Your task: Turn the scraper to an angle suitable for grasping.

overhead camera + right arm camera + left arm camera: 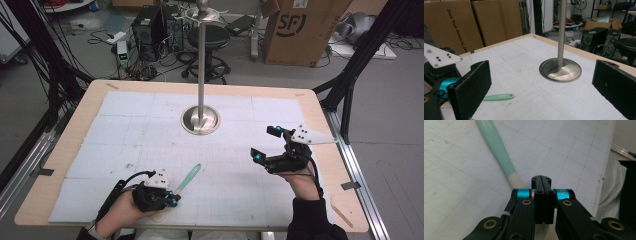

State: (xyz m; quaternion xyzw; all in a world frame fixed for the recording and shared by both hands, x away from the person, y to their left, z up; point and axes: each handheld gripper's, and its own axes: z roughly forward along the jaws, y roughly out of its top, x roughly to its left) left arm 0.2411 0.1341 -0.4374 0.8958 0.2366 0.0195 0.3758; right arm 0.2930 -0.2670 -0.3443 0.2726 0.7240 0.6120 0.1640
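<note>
Left tool clamped on green spatula; right tool idle, jaws wide

Wooden counter point(60, 150) under a gridded white mat point(125, 125). Left tool point(172, 199), at 7 o'clock, jaws fully closed, grips the pale end of the spatula point(190, 177), which points toward 1 o'clock. Right tool point(265, 145), at 4 o'clock, holds nothing. Steel stand point(200, 120) at centre; cardboard box point(300, 30), stool point(210, 40) and cables on the floor beyond

Beyond your table's far edge you see a grey floor point(395, 90) strewn with cables. A black stool point(212, 37) stands top centre, computer towers point(150, 25) to its left, a cardboard box point(300, 27) upper right.
</note>
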